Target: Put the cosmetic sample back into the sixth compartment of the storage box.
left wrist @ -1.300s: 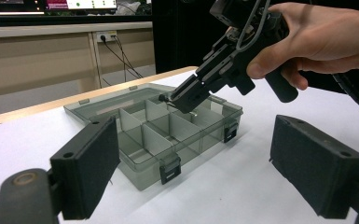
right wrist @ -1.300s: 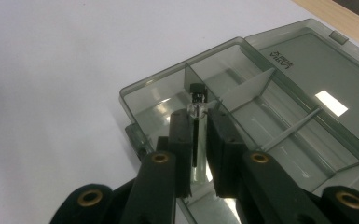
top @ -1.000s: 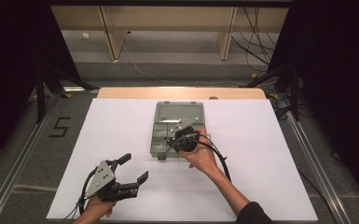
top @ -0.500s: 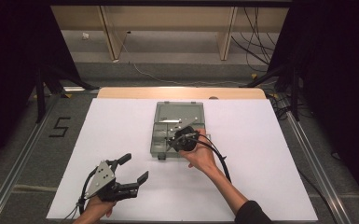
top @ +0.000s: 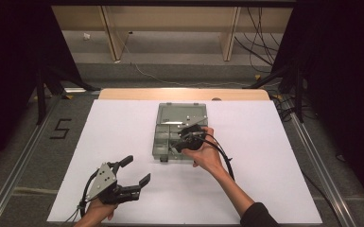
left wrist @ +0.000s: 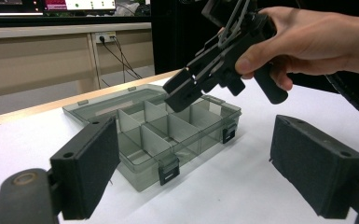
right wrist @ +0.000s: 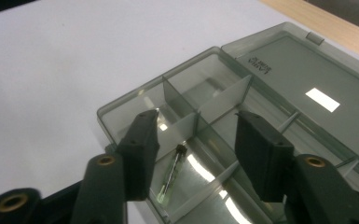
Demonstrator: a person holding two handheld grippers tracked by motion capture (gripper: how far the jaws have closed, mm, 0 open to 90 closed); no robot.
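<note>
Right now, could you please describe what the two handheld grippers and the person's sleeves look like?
Both grippers are black, with flat rectangular padded jaws. The left gripper carries a grey three-cornered plate; a black cable trails from the right gripper. A dark sleeve covers the right forearm's end.

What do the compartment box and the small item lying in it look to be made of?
The compartment box looks like smoky, translucent grey plastic with a glossy finish: the dividers show through its walls and light glints off the floor. The small item looks like a thin clear glass or plastic tube with a dark cap; which is unclear.

Smoky grey see-through organiser box (top: pixel 170 137), black grippers, white table (top: pixel 274 161), light wooden far edge.
</note>
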